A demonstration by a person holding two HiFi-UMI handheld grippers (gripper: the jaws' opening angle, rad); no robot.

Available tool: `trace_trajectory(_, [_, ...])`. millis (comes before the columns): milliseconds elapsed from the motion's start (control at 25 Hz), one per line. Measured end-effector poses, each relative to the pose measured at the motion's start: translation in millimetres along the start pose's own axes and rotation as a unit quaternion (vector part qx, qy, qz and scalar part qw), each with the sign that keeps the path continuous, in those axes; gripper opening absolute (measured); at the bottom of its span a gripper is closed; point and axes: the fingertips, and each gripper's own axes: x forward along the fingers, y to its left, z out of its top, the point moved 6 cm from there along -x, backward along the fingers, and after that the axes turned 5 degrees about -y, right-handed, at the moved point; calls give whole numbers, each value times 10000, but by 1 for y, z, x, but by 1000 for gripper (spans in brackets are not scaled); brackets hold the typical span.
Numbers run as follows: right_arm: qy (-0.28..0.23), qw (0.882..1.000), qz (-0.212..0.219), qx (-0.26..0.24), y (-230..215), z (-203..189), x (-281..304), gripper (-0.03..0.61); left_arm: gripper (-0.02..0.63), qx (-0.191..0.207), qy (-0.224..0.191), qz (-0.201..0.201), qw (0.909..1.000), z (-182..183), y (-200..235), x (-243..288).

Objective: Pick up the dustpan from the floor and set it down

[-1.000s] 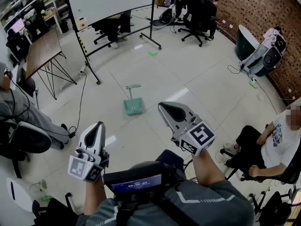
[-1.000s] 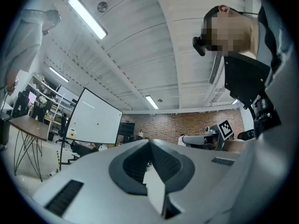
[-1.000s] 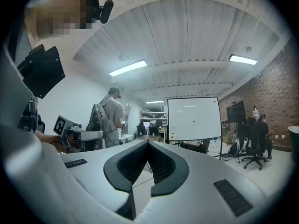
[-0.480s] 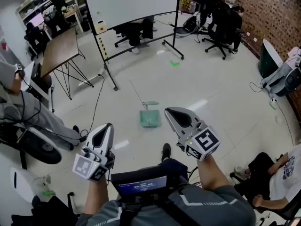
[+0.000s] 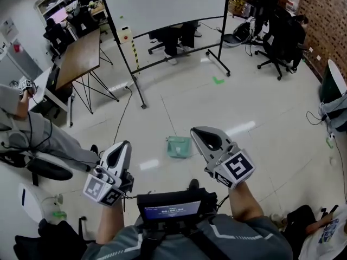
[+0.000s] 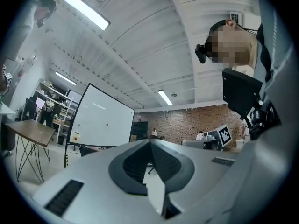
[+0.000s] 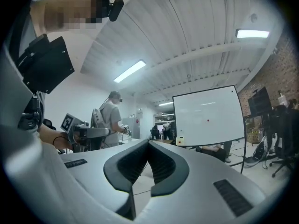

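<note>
Beyond both grippers stands a whiteboard (image 5: 162,4) on a wheeled frame. A table (image 5: 78,58) sits ahead and to the left of the left gripper (image 5: 123,145), and a cable (image 5: 124,115) trails over the floor ahead of it. A green tape mark (image 5: 218,80) lies ahead of the right gripper (image 5: 198,131). Both grippers are empty, jaws pressed together (tips meeting in each gripper view). The dustpan (image 5: 179,147) sits on the floor below and between them, nearer the right one. Seen from above, its handle's direction cannot be told.
</note>
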Motion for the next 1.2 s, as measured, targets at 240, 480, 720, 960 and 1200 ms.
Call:
trace_trajectory(240, [72,9999,-95,51,-63,-7,27,12,25,138,38,-83,9999,-4,29,68])
trace_trajectory(480, [87,9995,-317,-44,-73,-8,67,12,25,28,38,-156,9999,-8,78,89])
trace_trajectory(720, [63,9988,-475,-142,-63,-5,106,12,25,-52,84,-309,9995,-3,122,89])
trace_trajectory(960, [48,9978,-622,-209,-51,-3,119,12,25,-141,-47,-319,9994,1,145,81])
trace_trajectory(1200, [103,9972,-708,-218,-48,-6,131,12,25,96,-7,-515,9986,4,155,83])
